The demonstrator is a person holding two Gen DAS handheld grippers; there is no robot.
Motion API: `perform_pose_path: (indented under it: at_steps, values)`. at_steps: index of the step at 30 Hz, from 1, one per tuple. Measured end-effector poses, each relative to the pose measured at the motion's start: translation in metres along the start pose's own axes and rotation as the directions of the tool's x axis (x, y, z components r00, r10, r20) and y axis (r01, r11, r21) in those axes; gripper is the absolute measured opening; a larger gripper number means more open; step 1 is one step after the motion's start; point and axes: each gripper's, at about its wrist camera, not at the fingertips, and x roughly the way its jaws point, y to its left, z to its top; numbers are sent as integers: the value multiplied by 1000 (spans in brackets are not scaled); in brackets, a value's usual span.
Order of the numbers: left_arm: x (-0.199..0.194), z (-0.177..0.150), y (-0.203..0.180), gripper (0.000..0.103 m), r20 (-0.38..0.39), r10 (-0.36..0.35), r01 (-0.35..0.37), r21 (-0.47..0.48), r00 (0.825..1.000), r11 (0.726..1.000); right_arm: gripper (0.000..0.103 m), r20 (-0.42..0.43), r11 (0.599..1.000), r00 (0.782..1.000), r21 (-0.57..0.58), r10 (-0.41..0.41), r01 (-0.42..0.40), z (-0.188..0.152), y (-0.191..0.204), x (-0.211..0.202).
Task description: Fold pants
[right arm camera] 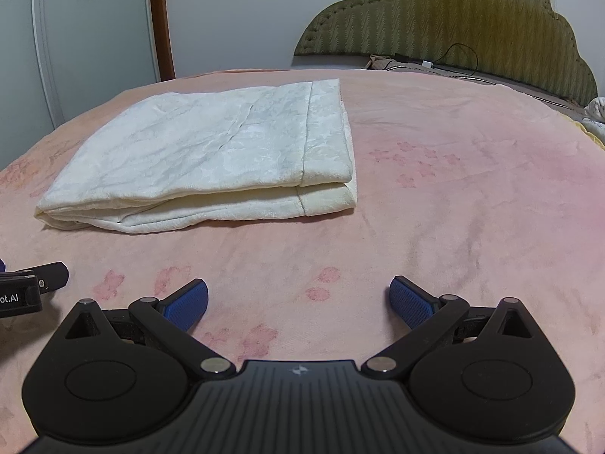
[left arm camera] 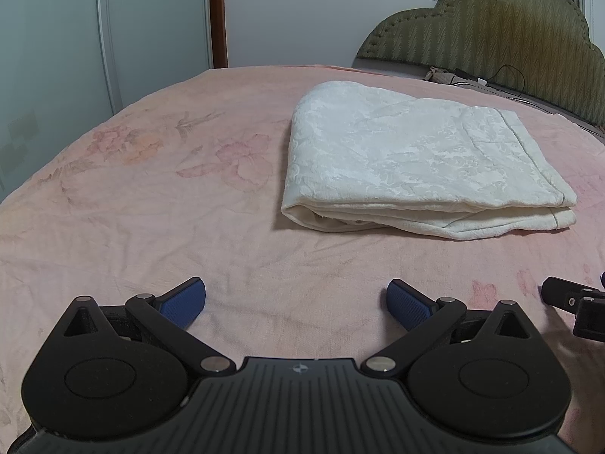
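Note:
The cream-white pants lie folded in a flat rectangular stack on the pink floral bedsheet. They also show in the right wrist view, left of centre. My left gripper is open and empty, low over the sheet, in front of and left of the pants. My right gripper is open and empty, in front of and right of the pants. Each gripper shows at the edge of the other's view: the right one, the left one.
An olive padded headboard stands at the far right with a black cable and a small charger along its base. White wardrobe doors and a brown post stand beyond the bed's far edge.

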Motion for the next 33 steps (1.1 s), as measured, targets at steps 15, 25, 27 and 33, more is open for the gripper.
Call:
perform_pose_path:
  at_steps: [15, 25, 27, 33]
  values:
    - [0, 0, 0, 103, 0, 0, 0, 0, 1000, 1000, 103, 0, 1000, 1000, 0, 0, 0, 0, 0, 0]
    - [0, 0, 0, 103, 0, 0, 0, 0, 1000, 1000, 103, 0, 1000, 1000, 0, 0, 0, 0, 0, 0]
    - [0, 0, 0, 103, 2, 2, -2, -1, 1000, 1000, 103, 0, 1000, 1000, 0, 0, 0, 0, 0, 0]
    - [-2, -1, 0, 103, 4, 11, -11, -3, 1000, 1000, 103, 0, 1000, 1000, 0, 0, 0, 0, 0, 0]
